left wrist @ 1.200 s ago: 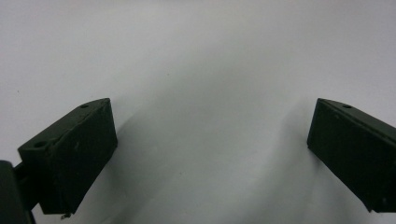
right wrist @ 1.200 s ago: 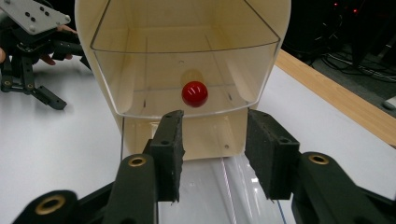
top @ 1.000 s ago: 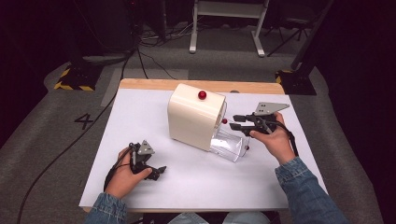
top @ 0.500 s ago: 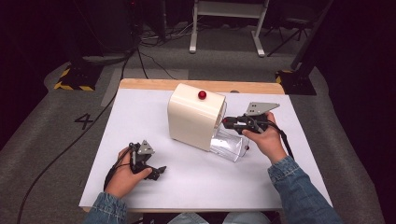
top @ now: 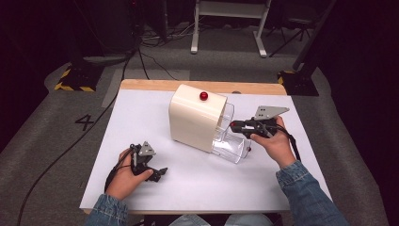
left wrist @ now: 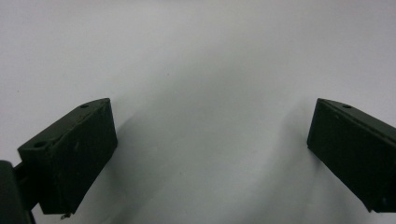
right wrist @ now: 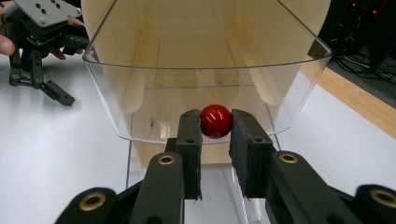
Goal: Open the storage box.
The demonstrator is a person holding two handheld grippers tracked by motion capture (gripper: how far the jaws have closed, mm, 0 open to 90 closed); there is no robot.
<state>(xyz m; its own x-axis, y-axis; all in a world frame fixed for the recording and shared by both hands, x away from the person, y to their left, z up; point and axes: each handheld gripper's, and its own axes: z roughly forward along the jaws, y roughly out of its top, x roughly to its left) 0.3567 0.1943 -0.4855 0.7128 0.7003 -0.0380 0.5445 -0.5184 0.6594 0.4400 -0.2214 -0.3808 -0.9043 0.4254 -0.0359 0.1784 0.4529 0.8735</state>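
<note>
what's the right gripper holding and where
The right gripper is shut on the red knob of the clear drawer, jaws pinching its two sides.

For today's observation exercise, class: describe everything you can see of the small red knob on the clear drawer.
The small glossy red ball knob is round and smooth, probably plastic, with a bright highlight on its top. It sits at the front wall of the clear plastic drawer, which stands pulled out of the cream rounded box on the white table. The right claw is shut on it, one black pad on each side. A like red knob tops the box.
</note>
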